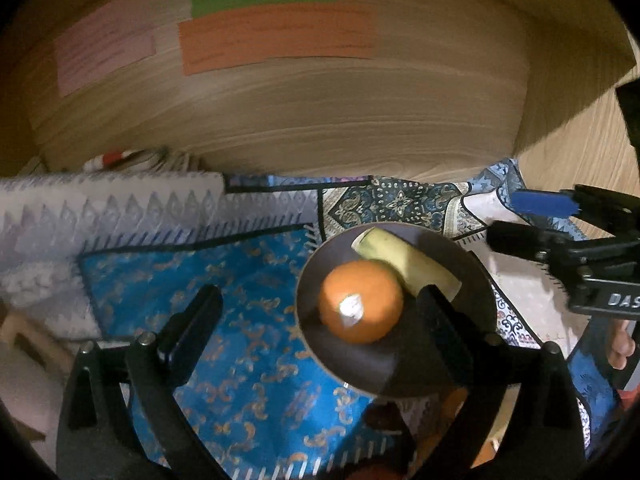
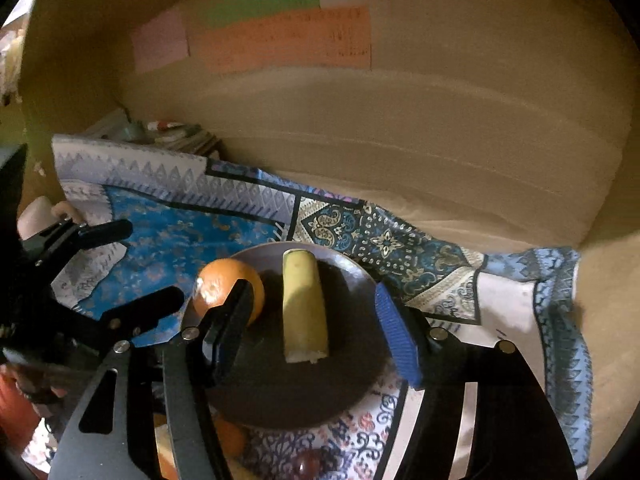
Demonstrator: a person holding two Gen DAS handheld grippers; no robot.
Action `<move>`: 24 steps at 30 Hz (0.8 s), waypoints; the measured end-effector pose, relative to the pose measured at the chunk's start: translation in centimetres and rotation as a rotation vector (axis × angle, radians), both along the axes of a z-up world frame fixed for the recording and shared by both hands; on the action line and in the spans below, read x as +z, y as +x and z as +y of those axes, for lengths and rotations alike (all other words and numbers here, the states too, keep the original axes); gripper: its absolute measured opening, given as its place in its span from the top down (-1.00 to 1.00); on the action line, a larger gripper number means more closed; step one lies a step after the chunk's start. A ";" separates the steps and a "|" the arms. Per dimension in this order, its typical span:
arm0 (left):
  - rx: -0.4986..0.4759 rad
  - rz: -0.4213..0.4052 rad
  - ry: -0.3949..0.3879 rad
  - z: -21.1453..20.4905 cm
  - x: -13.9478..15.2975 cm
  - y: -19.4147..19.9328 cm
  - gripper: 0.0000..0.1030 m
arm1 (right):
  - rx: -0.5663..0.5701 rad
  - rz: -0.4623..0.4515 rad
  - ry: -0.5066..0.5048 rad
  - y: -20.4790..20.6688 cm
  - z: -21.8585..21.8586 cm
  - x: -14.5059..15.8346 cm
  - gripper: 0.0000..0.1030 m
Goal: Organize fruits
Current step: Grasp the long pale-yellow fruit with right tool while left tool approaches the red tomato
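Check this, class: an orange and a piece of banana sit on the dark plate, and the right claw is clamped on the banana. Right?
Not quite. The right claw is open around the banana piece, not clamped, as the right wrist view shows. The orange and plate are as stated.

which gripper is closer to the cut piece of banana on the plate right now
Right. The open right gripper straddles the pale yellow cut banana piece on the dark round plate. The open left gripper sits beside the round orange.
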State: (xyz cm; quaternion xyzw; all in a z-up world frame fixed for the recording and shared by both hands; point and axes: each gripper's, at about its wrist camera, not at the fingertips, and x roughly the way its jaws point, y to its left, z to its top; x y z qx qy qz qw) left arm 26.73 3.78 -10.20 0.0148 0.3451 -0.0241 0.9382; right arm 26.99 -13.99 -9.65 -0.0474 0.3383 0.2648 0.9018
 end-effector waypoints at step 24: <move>0.082 0.050 -0.048 2.2 -2.6 -10.3 -0.93 | 0.031 0.013 -0.021 -9.5 -1.2 -1.6 -0.17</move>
